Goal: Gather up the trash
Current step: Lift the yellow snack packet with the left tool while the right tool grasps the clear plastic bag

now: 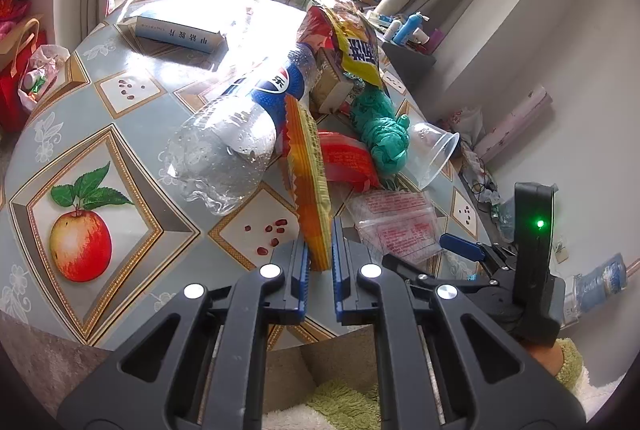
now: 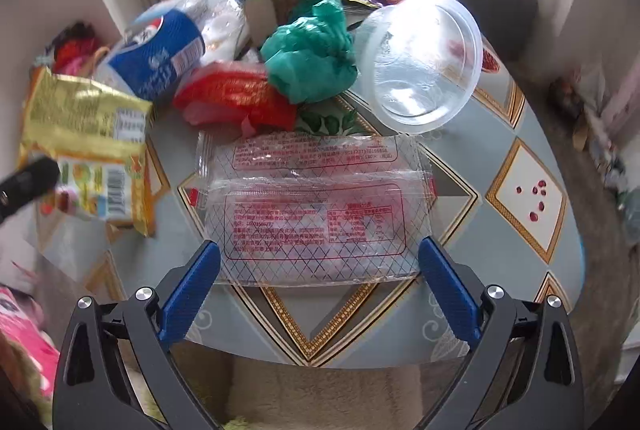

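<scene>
My left gripper (image 1: 320, 236) is shut on the lower end of an orange and yellow snack wrapper (image 1: 308, 157), which stands up from the patterned table (image 1: 120, 101). In the right wrist view the same wrapper (image 2: 88, 149) hangs at the left. My right gripper (image 2: 320, 248) is open wide just above the table's near edge, with the near edge of a clear red-printed wrapper (image 2: 320, 213) lying flat between its pads. Behind lie an empty Pepsi bottle (image 1: 240, 133), a red wrapper (image 2: 236, 97), a crumpled green bag (image 2: 312, 57), a clear cup (image 2: 424, 61) on its side and a yellow chip bag (image 1: 356, 41).
A white box (image 1: 176, 29) lies at the far side of the table near the window. Bags (image 1: 24, 69) stand on the floor at the left. A dark shelf with bottles (image 1: 408, 29) is at the back right. A green rug (image 1: 344, 402) lies below the table's edge.
</scene>
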Demonstrator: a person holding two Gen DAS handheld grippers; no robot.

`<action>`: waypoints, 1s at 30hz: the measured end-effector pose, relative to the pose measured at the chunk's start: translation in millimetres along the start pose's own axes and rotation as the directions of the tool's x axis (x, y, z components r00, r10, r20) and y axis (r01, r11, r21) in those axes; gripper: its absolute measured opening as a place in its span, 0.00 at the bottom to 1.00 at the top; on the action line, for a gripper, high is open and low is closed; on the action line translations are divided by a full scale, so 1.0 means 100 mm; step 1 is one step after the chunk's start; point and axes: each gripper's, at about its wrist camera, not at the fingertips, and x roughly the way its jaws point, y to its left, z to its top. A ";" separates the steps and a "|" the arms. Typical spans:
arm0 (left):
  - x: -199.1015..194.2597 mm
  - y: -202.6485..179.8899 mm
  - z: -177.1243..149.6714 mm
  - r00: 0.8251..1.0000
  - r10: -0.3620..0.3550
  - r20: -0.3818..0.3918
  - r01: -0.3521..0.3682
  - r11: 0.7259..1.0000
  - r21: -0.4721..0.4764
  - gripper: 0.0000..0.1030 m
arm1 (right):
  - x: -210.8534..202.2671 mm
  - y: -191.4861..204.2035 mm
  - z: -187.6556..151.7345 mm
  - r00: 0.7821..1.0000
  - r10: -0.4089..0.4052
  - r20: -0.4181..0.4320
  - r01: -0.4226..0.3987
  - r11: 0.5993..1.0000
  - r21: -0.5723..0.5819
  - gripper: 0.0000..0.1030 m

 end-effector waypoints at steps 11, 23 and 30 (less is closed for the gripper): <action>0.01 0.05 0.00 1.000 -0.010 0.003 0.010 1.000 0.002 0.08 | -0.14 -0.09 -0.05 0.999 -0.038 0.017 0.038 0.999 0.008 0.43; -0.09 -0.01 -0.01 0.999 -0.010 0.032 0.010 1.000 0.016 0.08 | -0.16 0.03 -0.04 0.998 0.042 0.037 -0.041 0.999 -0.025 0.01; -0.17 -0.07 -0.04 0.999 -0.007 0.048 0.005 0.999 0.035 0.08 | -0.46 -0.28 -0.12 0.989 0.107 0.103 -0.115 0.990 0.082 0.01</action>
